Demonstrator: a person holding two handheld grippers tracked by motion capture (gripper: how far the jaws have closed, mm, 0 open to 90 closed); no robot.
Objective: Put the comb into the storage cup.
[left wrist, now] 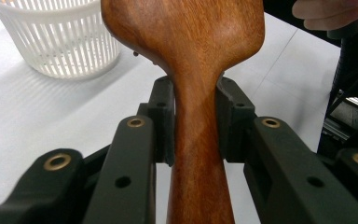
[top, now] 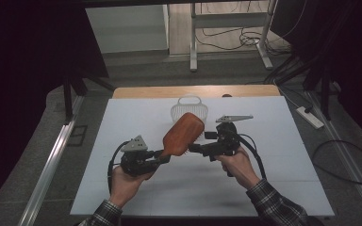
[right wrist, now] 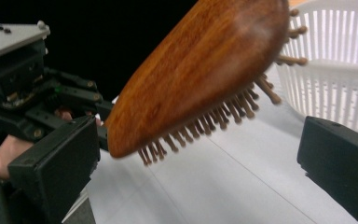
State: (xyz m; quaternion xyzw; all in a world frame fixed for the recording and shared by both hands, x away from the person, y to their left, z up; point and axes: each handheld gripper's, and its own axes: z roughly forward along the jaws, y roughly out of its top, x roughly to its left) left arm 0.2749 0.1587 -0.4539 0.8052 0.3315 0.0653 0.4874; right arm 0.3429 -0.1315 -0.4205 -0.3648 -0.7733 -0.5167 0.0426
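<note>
Wooden brush: we hold it by its handle above the desk, its broad head tilted up and away toward the basket, smooth back facing up.
Bristles: in the right gripper view we see wooden pins with rounded tips pointing down from the underside of the head.
Left tool: its jaws are clamped on the brush handle; in the left gripper view we see both pads pressing the narrow neck just below the point where the head widens.
Right tool: we hold it just beside the brush head, on the head's right in the high view; its jaws stand wide apart with nothing between the pads, and the head hangs in front of them in its own view.
Basket: white slatted plastic, upright on the desk behind the brush, toward the far edge; its handle is folded back.
Desk: a white sheet covers it, with a strip of bare wood along the far edge.
Hands: our left hand grips the left tool near the lower left of the desk, our right hand grips the right tool near the middle; both wrists show checked sleeves.
</note>
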